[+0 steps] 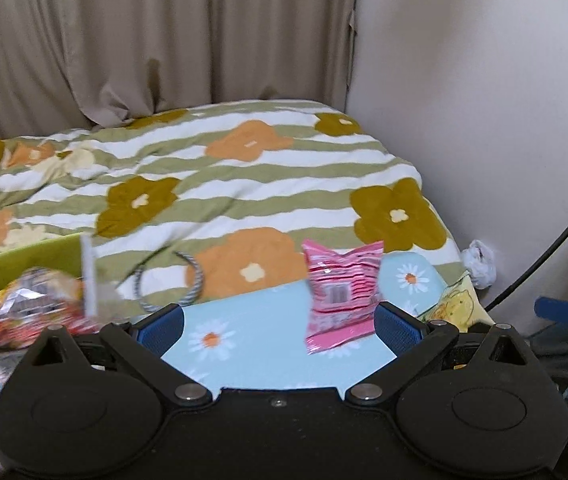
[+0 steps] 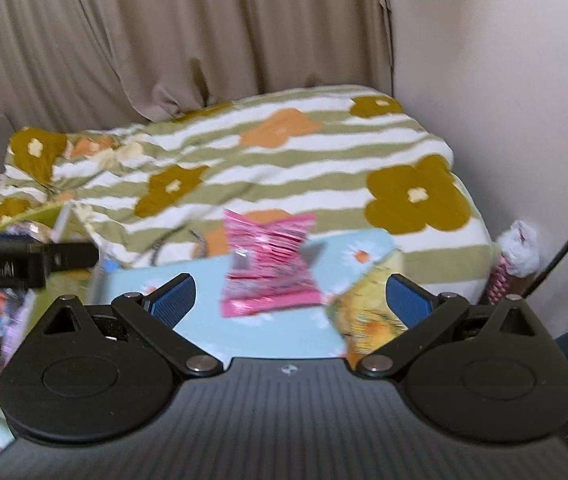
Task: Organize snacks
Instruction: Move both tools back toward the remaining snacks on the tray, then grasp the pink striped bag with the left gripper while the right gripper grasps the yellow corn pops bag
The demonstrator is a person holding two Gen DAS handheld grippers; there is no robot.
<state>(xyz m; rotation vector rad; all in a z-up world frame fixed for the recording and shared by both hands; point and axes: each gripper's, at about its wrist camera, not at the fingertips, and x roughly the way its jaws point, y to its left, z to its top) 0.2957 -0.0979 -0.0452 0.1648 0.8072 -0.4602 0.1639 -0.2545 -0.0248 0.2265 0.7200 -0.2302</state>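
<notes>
A pink snack packet [image 1: 341, 298] lies on the light blue daisy sheet [image 1: 252, 352] and also shows, blurred, in the right wrist view [image 2: 270, 264]. My left gripper [image 1: 280, 326] is open and empty, with the packet just inside its right finger. My right gripper [image 2: 289, 298] is open and empty, with the packet ahead between its fingers. A green basket [image 1: 24, 256] at the left holds several snack packets [image 1: 32, 304]. A yellow snack bag [image 2: 367, 312] lies right of the pink packet.
A striped flower quilt [image 1: 244, 172] covers the bed behind. A grey-white cord [image 1: 188, 284] lies on it. Beige curtain [image 1: 164, 40] and white wall [image 1: 483, 100] stand behind. A crumpled white bag [image 1: 479, 264] sits by the wall.
</notes>
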